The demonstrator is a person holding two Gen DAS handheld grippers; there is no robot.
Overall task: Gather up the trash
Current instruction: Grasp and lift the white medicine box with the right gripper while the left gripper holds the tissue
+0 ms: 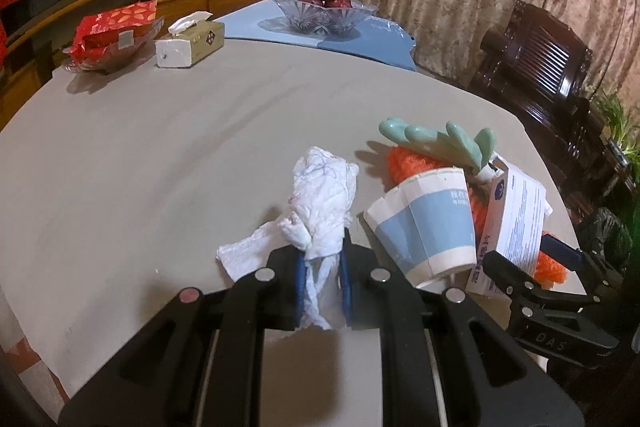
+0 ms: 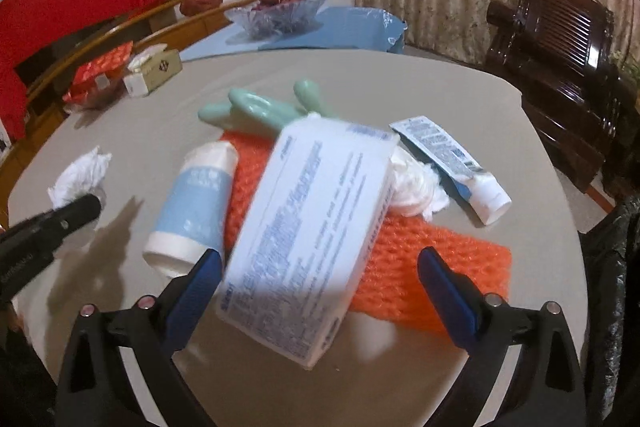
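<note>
box [image 2: 308, 239] on netting [image 2: 432, 263] | cup [image 2: 192, 215] left | tube [image 2: 452, 163] right

**Hidden, cut off, blurred**

Right cam: box [image 2: 308, 239] is motion-blurred, I can't read its print. It covers the middle of the orange net [image 2: 432, 263] and part of the white wad [image 2: 412, 187]. Green toy [image 2: 256, 111] partly behind the box. Cup [image 2: 192, 211] text too small to tell.

Left cam: tissue [image 1: 320, 211] lower end is hidden between the left gripper [image 1: 322, 279] pads. Cup [image 1: 424, 223] hides most of the net [image 1: 408, 163]. Right gripper [image 1: 536, 267] tips sit behind the box [image 1: 516, 223]; rest cut by frame edge.
</note>
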